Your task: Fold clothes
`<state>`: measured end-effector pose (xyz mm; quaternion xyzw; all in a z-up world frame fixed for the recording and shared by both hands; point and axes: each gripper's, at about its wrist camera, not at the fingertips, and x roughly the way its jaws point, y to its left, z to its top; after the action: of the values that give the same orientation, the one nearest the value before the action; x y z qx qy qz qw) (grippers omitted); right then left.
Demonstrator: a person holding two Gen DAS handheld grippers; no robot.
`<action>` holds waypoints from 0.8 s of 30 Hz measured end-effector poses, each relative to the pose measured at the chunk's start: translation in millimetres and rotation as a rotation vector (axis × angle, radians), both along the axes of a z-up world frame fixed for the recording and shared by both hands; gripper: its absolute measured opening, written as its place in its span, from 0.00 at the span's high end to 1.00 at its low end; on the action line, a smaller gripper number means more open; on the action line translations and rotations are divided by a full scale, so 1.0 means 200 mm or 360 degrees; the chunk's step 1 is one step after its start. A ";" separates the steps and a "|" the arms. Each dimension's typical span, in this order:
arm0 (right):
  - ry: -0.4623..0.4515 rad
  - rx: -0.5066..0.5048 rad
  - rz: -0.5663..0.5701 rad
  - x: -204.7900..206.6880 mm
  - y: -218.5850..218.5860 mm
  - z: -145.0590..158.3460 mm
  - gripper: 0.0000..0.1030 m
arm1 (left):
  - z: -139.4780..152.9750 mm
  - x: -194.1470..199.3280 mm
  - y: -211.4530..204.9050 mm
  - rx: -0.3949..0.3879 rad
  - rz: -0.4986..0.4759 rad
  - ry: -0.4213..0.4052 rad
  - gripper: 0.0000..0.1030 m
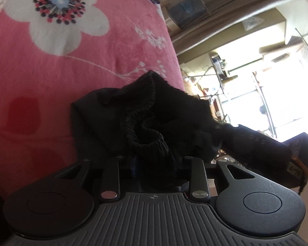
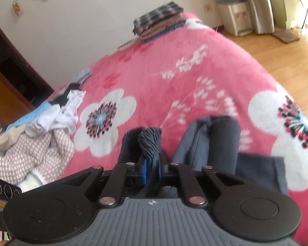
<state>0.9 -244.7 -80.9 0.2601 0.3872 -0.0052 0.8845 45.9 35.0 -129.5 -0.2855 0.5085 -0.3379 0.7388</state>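
Dark garment (image 2: 207,143) bunched on pink floral bed (image 2: 154,78), elastic waistband pinched in left tool (image 1: 154,164), another gathered fold clamped in right tool (image 2: 151,170); best lifted evenly, pulled taut before laying flat.

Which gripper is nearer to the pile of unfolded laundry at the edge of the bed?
Right. The right gripper, shut on a dark garment, has the laundry pile just to its left. The left gripper grips a black waistband; no pile shows there.
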 end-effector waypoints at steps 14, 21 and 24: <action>-0.0400 -0.0294 -0.0116 -0.13 -0.02 0.35 0.93 | 0.46 -0.11 0.11 0.0227 0.0173 -0.0543 0.93; -0.0690 -0.0494 -0.0156 -0.25 -0.03 0.63 0.93 | 0.84 -0.16 0.17 0.0231 0.0272 -0.0928 0.94; -0.0824 -0.0596 -0.0171 -0.30 -0.02 0.77 0.93 | 1.00 -0.21 0.21 0.0211 0.0303 -0.1078 0.94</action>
<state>-60.0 -248.4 72.3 0.1056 0.1274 -0.0568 0.9846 3.9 77.0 69.7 -0.1547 0.2267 -0.3093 0.9105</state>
